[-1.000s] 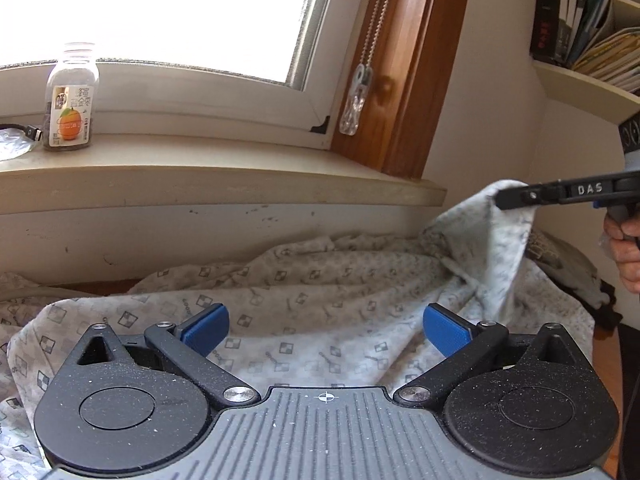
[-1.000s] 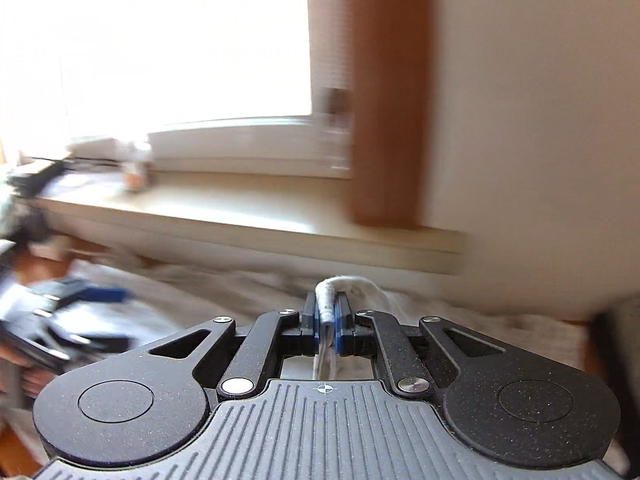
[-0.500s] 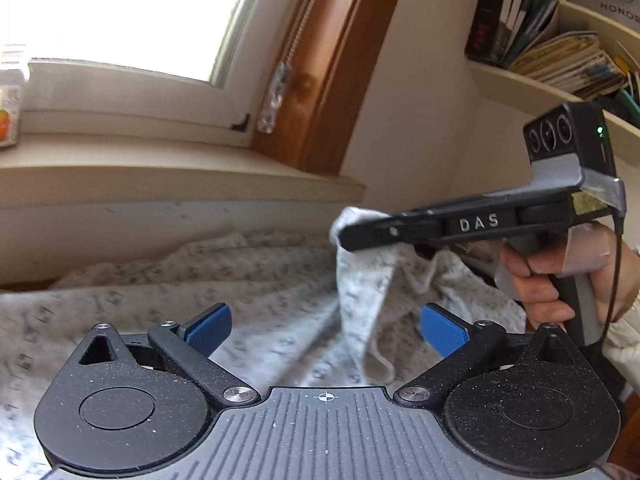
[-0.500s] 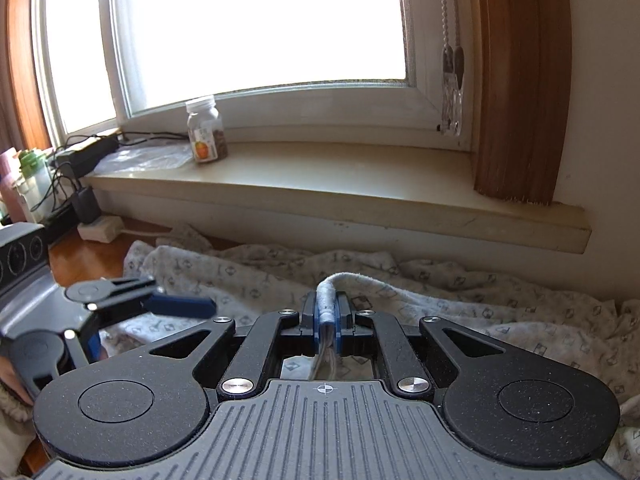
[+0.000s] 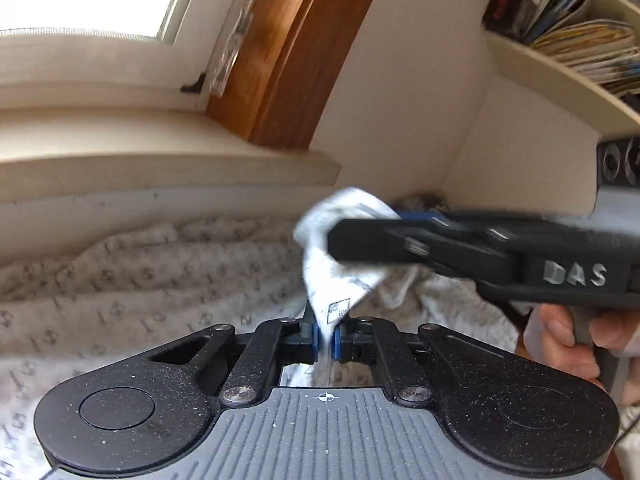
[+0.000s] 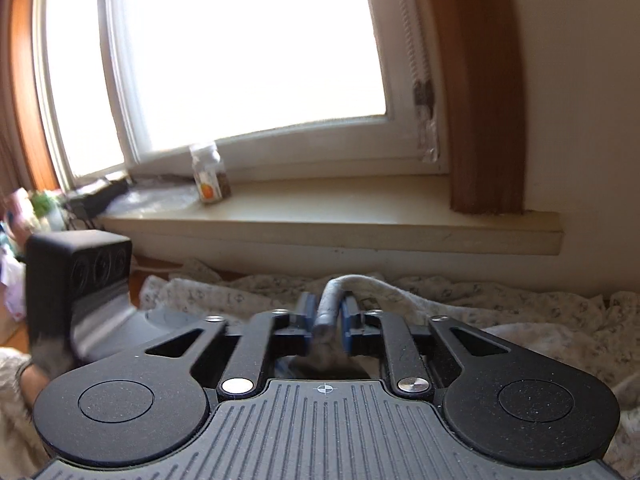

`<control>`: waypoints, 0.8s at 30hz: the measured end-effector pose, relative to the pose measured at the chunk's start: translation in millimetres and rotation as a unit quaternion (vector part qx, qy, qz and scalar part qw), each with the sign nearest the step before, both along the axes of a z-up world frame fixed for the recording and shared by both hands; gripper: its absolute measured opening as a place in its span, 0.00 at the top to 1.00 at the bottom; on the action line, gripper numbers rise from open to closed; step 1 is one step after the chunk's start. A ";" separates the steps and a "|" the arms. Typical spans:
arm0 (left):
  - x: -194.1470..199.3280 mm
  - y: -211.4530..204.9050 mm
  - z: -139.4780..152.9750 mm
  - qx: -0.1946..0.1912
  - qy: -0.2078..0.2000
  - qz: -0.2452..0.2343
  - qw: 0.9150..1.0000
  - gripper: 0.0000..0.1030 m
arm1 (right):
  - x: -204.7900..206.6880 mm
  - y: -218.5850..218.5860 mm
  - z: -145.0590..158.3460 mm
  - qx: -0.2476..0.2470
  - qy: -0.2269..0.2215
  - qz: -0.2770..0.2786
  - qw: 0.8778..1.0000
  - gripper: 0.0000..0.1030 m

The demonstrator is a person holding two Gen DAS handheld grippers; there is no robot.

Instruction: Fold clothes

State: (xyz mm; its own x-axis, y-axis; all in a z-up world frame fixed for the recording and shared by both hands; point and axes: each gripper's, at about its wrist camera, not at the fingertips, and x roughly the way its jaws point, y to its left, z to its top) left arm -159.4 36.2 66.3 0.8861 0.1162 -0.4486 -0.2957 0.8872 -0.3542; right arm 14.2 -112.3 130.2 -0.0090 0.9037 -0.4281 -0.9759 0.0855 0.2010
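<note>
Left gripper (image 5: 326, 338): jaws pinched on a hanging fold of the patterned garment (image 5: 336, 276). Right gripper (image 6: 326, 320): jaws clamped on a rolled edge of the same cloth, crossing just ahead of the left tool. Garment spreads forward to the wall. Windowsill (image 6: 360, 204) beyond, bearing a bottle (image 6: 208, 178). Bookshelf (image 5: 568, 76) upper right of the left tool.

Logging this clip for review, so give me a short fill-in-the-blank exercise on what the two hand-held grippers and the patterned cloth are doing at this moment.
1. The left hand-held gripper is ____ on the patterned cloth.
2. The right hand-held gripper pinches a rolled ____ of that cloth.
3. The bottle stands on the ____.
4. Books sit on a ____ at upper right.

Missing words: shut; edge; windowsill; shelf
</note>
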 end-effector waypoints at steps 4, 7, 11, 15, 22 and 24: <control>-22.7 10.8 15.0 -0.014 -0.013 0.005 1.000 0.94 | 29.8 -42.9 -10.1 0.017 0.011 -0.037 0.999 0.63; -49.1 24.1 26.7 -0.045 -0.036 0.012 0.998 0.94 | 57.6 -75.4 -25.9 0.014 -0.004 -0.089 0.996 0.63; -89.5 47.7 43.6 -0.083 -0.073 0.023 0.994 0.96 | 86.8 -107.4 -50.2 -0.014 -0.050 -0.157 0.986 0.62; -120.8 64.7 52.4 -0.072 -0.072 0.053 0.993 0.96 | 97.3 -125.3 -68.8 -0.032 -0.067 -0.164 0.984 0.56; -138.3 85.5 14.2 -0.086 -0.018 0.092 0.992 0.96 | 88.0 -135.3 -80.6 -0.042 -0.080 -0.140 0.986 0.56; -139.0 91.5 1.0 -0.097 -0.007 0.101 0.990 0.96 | 81.7 -136.4 -81.0 -0.044 -0.083 -0.131 0.987 0.56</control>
